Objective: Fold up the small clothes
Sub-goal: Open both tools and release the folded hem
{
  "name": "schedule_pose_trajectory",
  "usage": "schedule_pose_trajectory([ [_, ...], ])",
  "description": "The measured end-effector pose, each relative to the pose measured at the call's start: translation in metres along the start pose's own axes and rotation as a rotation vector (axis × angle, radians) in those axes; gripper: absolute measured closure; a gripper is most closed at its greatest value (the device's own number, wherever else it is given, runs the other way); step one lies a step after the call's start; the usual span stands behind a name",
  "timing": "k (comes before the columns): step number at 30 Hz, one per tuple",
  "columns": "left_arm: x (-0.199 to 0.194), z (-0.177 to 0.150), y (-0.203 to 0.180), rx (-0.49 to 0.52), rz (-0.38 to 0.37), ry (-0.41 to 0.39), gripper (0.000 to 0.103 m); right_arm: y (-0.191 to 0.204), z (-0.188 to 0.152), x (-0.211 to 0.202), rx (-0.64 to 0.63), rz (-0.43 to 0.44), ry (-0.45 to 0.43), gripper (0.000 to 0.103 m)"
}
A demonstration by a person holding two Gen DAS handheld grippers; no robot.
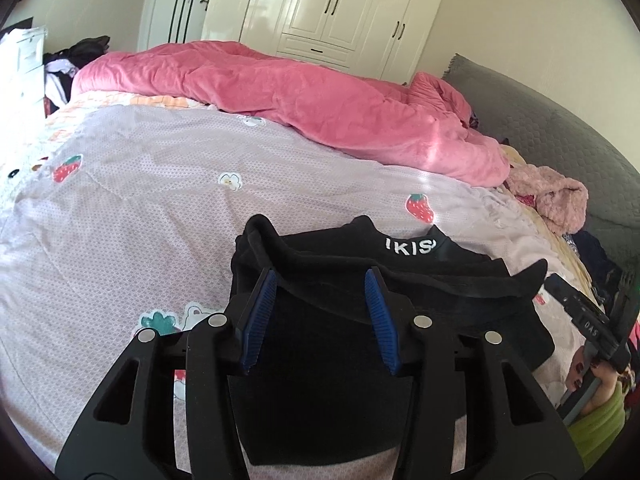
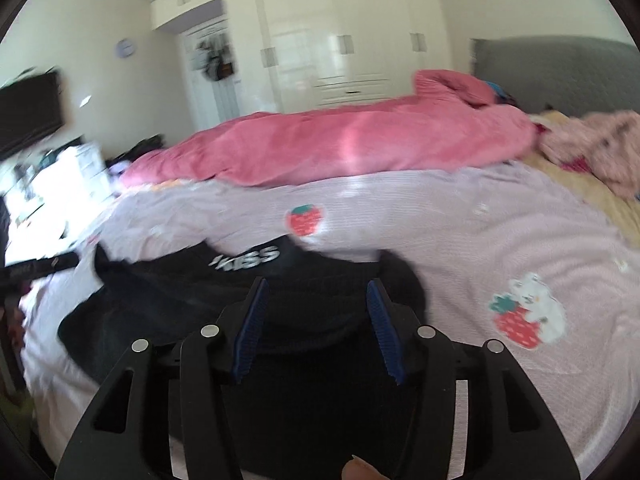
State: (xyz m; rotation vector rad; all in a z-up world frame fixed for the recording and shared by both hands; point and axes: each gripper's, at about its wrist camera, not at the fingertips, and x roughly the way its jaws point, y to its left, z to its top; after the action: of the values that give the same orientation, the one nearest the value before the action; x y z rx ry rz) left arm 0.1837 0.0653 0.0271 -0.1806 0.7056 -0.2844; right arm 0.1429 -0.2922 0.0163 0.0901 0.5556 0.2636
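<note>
A black garment (image 1: 400, 280) with white lettering on its band lies folded on the lilac strawberry-print sheet (image 1: 140, 208). My left gripper (image 1: 321, 276) hovers over its left part, jaws open, blue pads apart and clear of the cloth. In the right wrist view the same garment (image 2: 180, 292) spreads to the left, and my right gripper (image 2: 318, 283) stands open above its right end with nothing pinched. The right gripper's body (image 1: 588, 320) shows at the left view's right edge, held by a hand (image 1: 588, 372). The right wrist view is blurred.
A pink duvet (image 1: 320, 112) is bunched along the far side of the bed. A fluffy pink garment (image 1: 560, 200) lies by the grey headboard (image 1: 560, 140). A white wardrobe (image 1: 328, 8) stands behind. Clutter and a white cabinet (image 1: 24, 64) sit at the far left.
</note>
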Motion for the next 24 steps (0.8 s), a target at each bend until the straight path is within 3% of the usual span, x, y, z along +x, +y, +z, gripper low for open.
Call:
schedule_pose_trajectory([
  [6,-0.003,-0.012,-0.021,0.117,-0.016,0.059,0.065,0.048,-0.019,0.021,-0.206,0.142,0.152,0.053],
  [10,0.006,-0.022,-0.043,0.212,-0.027,0.103,0.065,0.062,-0.033,0.044,-0.289,0.066,0.25,0.053],
  [16,0.046,-0.033,-0.041,0.228,0.008,0.202,0.065,0.055,-0.03,0.055,-0.245,0.025,0.254,0.053],
  [24,0.076,-0.013,-0.025,0.217,0.079,0.128,0.061,0.03,-0.004,0.077,-0.164,-0.073,0.221,0.053],
])
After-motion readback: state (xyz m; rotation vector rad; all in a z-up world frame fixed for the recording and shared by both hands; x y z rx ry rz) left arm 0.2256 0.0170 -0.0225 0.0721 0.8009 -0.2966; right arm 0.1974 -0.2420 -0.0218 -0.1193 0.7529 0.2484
